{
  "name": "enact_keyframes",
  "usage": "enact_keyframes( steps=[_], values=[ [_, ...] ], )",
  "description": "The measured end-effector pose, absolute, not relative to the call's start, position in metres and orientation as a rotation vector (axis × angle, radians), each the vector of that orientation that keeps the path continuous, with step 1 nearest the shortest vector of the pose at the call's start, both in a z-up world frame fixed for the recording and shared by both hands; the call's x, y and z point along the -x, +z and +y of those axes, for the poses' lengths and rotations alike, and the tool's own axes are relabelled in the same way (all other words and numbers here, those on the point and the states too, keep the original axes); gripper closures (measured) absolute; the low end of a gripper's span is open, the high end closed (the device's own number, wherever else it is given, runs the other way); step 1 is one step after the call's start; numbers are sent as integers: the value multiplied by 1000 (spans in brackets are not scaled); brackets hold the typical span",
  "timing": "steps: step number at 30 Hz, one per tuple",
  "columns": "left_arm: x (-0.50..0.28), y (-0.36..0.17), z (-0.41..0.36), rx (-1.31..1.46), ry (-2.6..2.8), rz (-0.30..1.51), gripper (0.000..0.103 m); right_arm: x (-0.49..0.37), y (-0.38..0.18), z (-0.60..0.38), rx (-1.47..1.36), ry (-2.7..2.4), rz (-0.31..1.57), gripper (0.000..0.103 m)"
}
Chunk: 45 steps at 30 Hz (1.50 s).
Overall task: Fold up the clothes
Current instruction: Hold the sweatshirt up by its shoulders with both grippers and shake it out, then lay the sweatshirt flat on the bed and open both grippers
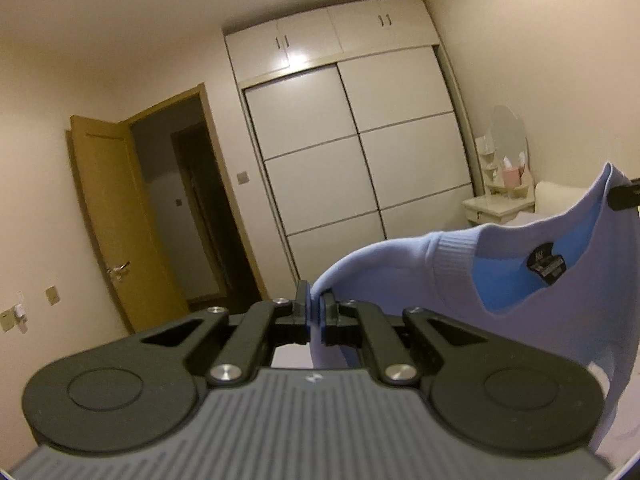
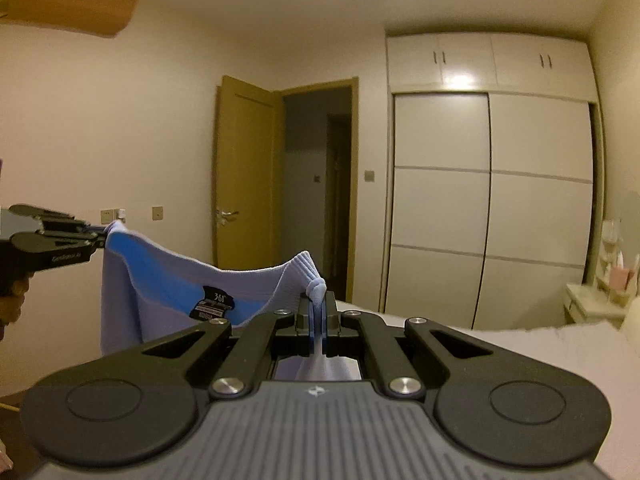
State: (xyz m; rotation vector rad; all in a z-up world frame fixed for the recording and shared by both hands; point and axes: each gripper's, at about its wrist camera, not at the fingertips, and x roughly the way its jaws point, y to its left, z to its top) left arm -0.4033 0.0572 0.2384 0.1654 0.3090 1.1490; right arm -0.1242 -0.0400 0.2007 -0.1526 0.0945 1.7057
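Between both tongs (image 1: 315, 308), pinched sweater (image 1: 520, 280)

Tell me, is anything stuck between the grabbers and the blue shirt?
No. The left gripper and the right gripper are each shut right on the light blue shirt, one at each side of its neckline, with nothing between pads and cloth. The shirt hangs in the air between them, above the white bed.

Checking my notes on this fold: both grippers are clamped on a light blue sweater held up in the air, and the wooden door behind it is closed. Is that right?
Not quite: the wooden door stands open, showing a dark hallway, as the right wrist view shows. The rest holds: the left gripper and the right gripper are both clamped on the light blue sweater, held up in the air.
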Motion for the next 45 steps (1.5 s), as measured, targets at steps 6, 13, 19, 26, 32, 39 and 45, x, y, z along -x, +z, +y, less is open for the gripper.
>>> enact_keyframes(
  steps=[6,13,19,26,32,39,45],
  values=[
    [364,224,150,-135,1065,388,99,111,200,12,185,1650,125,101],
    [269,72,373,146,985,721,68,58,92,221,327,1417,520,90],
    [238,-66,449,306,945,1031,70,34,-27,316,385,1163,813,50],
    [246,-148,434,440,844,1167,70,53,-113,271,410,1030,981,47],
    [265,-163,419,482,828,1191,69,58,-149,216,375,936,1097,47],
    [288,-168,390,518,859,1227,69,53,-165,176,397,903,1159,47],
    [329,-176,354,611,891,1236,60,55,-187,129,466,895,1202,42]
  ],
)
